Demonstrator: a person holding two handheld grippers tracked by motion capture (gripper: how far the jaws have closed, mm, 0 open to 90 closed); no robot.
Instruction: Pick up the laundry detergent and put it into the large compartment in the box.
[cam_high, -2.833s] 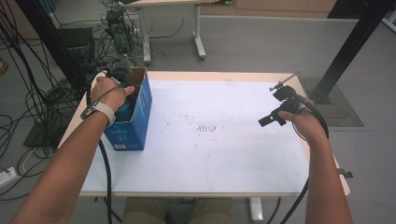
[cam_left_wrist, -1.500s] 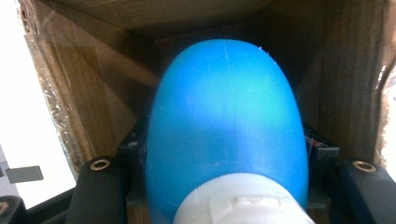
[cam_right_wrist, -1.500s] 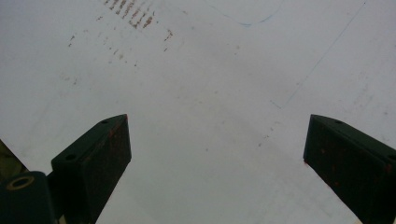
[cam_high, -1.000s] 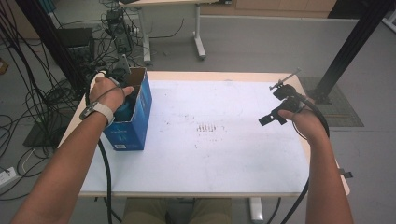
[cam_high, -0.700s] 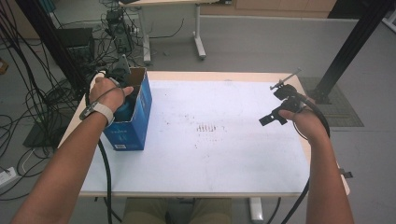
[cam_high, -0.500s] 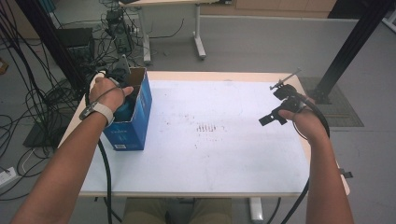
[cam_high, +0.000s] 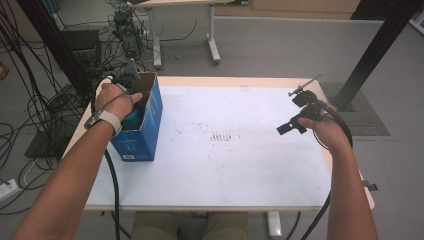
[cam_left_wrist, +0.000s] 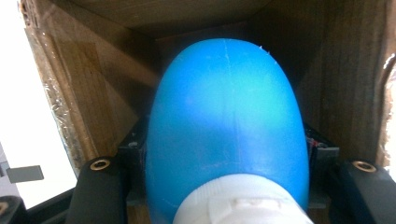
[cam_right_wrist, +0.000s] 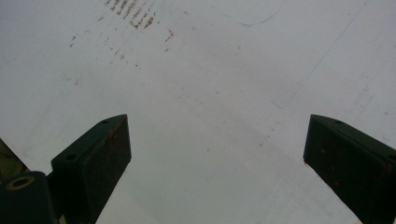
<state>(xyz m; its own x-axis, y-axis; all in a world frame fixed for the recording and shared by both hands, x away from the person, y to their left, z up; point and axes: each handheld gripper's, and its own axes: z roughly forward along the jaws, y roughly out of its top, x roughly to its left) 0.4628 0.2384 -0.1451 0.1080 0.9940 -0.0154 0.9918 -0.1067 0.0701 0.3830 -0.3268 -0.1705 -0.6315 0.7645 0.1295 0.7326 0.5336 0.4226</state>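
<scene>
nothing has moved since the earlier frames: both hands sit where they were, box and cables unchanged.

left gripper (cam_high: 131, 97) is down inside the open top of the blue cardboard box (cam_high: 142, 134), fingers clenched on a blue bottle (cam_left_wrist: 226, 126) with a white cap (cam_left_wrist: 240, 200). in the left gripper view the bottle stands between the two black fingers (cam_left_wrist: 100, 196), brown cardboard walls close around it. left hand (cam_high: 116, 100) wears a watch with a pale strap.

box stands upright at the left edge of the tabletop (cam_high: 225, 165), toward the far corner.

right gripper (cam_high: 292, 122) hangs above the right part of the tabletop, well apart from the box, fingers released with bare surface between them in the right gripper view. right hand (cam_high: 327, 131) grips it from behind; a black cable (cam_high: 345, 135) loops over the wrist.

surface: white sheet over a pale wooden top, wood showing at the edges. a patch of small dark scuff marks (cam_high: 225, 136) near the middle; faint pen lines in the right gripper view.

room: grey floor, a tangle of black cables (cam_high: 25, 90) at left, a second desk's white legs (cam_high: 212, 40) beyond, a black post (cam_high: 372, 55) at far right standing on a dark mat (cam_high: 367, 117).
</scene>
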